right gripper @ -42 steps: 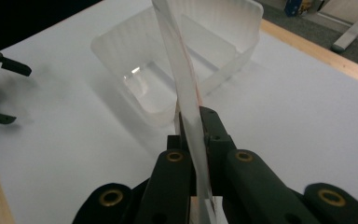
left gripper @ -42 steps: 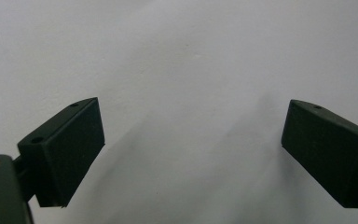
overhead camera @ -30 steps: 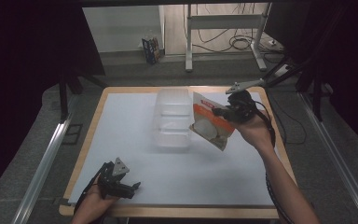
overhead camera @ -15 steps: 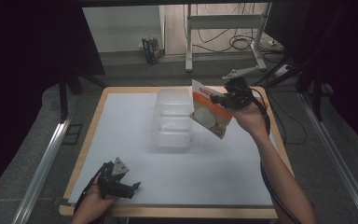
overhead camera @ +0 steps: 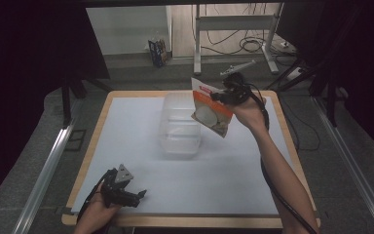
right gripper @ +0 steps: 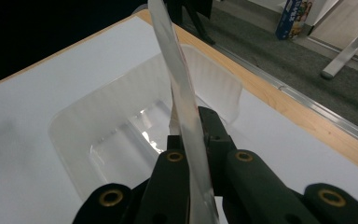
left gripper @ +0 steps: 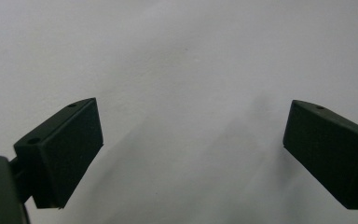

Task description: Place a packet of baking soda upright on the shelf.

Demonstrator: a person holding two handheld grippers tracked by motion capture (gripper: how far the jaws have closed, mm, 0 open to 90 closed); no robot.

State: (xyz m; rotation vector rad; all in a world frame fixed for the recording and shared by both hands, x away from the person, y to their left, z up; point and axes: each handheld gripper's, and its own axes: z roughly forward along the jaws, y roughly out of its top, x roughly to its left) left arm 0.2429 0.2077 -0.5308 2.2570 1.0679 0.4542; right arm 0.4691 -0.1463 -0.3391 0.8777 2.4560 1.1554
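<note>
— What are the right tongs doing?
— In the high view they sit upper right of centre, raised off the surface, clamped on a flat white-and-orange printed plastic packet. In the right gripper view the tongs have both black jaws pressed against the packet, which runs edge-on up the middle of the frame.

— And where does the packet hang?
— In the air, tilted, at the right edge of a clear rectangular plastic tub in the middle of the high view. In the right gripper view the tub lies behind and below the packet, with nothing visible inside it.

— The left tongs?
— In the lower left of the high view the left tongs are held low by a hand, near the front edge of the white surface with a light wooden rim. In the left gripper view the tongs have their jaws spread wide apart, with bare white surface between them.

— Anything beyond the surface?
— Grey floor, metal frame legs, cables and a small printed box at the top of the high view.
</note>
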